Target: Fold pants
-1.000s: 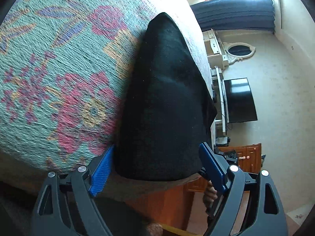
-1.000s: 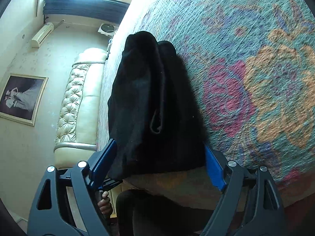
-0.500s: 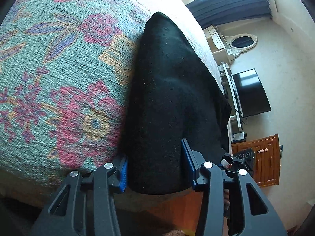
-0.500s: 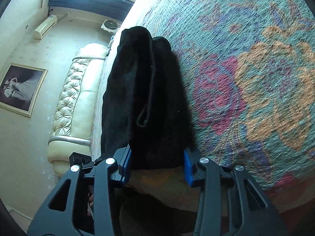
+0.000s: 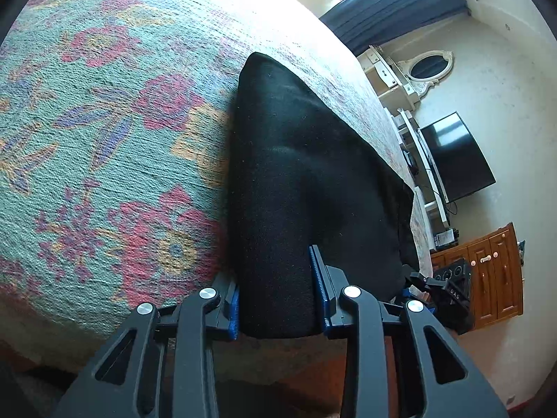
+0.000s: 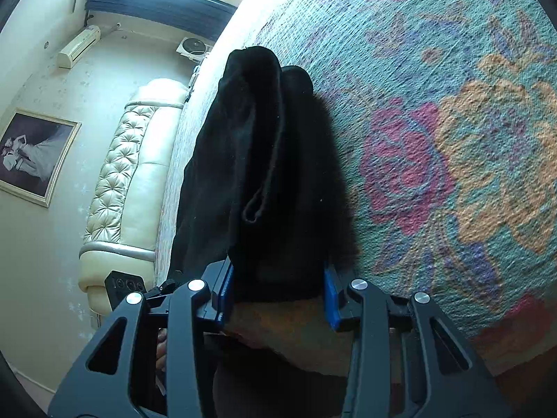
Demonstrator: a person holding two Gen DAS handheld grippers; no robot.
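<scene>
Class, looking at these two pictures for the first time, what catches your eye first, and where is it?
The black pants dominate the middle of both views, lying on a floral bedspread. The left gripper and right gripper each pinch the near edge. A dark television stands against the wall at the left view's right.

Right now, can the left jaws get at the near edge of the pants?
Probably yes: the left gripper already has the pants edge between its jaws at the bed edge, nothing blocking.

The pants [image 5: 306, 181] lie at frame centre on the bedspread [image 5: 104, 146], with the TV [image 5: 456, 156] at right.
</scene>
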